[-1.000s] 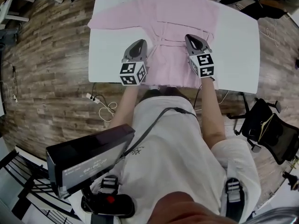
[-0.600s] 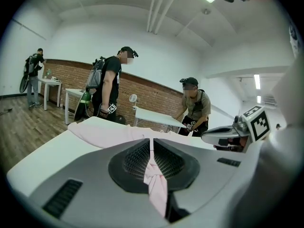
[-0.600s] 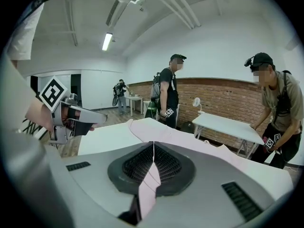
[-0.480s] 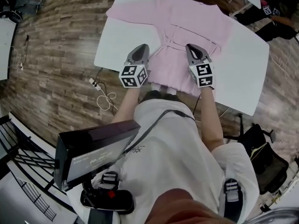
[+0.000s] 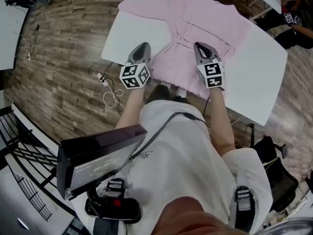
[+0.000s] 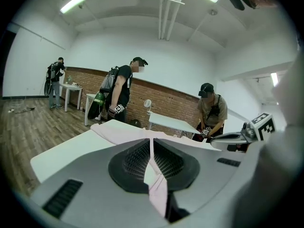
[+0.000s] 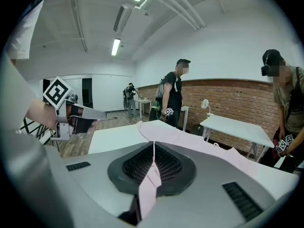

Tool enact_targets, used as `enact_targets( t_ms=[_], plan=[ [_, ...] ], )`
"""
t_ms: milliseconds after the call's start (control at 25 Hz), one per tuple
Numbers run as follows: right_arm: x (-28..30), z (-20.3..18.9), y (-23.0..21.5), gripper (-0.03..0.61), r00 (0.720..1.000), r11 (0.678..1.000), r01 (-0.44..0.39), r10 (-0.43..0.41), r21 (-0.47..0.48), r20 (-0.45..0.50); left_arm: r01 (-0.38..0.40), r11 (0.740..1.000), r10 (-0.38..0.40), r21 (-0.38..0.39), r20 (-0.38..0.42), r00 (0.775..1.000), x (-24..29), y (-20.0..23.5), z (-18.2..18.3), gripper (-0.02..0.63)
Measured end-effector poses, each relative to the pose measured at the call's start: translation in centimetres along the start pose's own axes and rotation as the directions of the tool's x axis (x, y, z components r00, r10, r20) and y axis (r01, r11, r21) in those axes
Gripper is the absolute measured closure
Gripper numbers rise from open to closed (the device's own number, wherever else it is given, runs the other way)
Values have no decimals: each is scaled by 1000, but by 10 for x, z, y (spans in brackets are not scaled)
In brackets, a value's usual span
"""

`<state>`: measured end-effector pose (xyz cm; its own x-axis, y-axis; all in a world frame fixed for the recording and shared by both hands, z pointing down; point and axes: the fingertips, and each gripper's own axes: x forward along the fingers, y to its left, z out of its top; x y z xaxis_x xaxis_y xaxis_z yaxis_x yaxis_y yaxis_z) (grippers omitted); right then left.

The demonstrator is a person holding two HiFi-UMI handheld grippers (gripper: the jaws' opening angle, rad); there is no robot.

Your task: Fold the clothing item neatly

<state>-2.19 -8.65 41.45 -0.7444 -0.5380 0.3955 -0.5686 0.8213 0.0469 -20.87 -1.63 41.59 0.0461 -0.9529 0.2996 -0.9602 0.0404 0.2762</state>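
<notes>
A pale pink, long-sleeved robe-like garment (image 5: 198, 26) is lying flat and spread open on a white rectangular tabletop (image 5: 129, 33), with its collar end pointing away from the person and its hem reaching the table's near edge. A thin pink fabric belt (image 5: 195, 39) is running across its waist, and one sleeve is stretching out toward the far left corner of the table. The grey left gripper (image 6: 151, 150) is hanging over the hem's left corner with its jaws pressed together on a narrow fold of the pink cloth, which is trailing down out of the seam between the ribbed black pads. The grey right gripper (image 7: 153, 163) is doing the same at the hem's right corner, its jaws clamped on another strip of the same cloth. Both grippers are pointing away from the person and a little downward, well apart from each other, with the lower part of the garment lying between them. A boxy black device (image 5: 98, 163) is hanging at the person's chest over a white shirt (image 5: 181, 165). A white power strip with a coiled cable (image 5: 110, 94) is lying on the brown wood-plank floor (image 5: 63, 58) beside the table. In both gripper views, other people are standing near more white tables in front of a red brick wall (image 7: 228, 99).
</notes>
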Motion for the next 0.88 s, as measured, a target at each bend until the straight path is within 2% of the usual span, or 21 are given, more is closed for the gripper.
enact_targets(
  t_ms=[440, 880],
  plan=[
    [24, 8, 33, 574, 997, 996, -80, 80, -36, -13, -84, 996, 84, -8, 21, 996, -5, 49, 11, 611],
    [102, 30, 69, 574, 993, 993, -114, 114, -26, -25, -85, 996, 85, 0, -11, 996, 39, 124, 28, 595]
  ],
)
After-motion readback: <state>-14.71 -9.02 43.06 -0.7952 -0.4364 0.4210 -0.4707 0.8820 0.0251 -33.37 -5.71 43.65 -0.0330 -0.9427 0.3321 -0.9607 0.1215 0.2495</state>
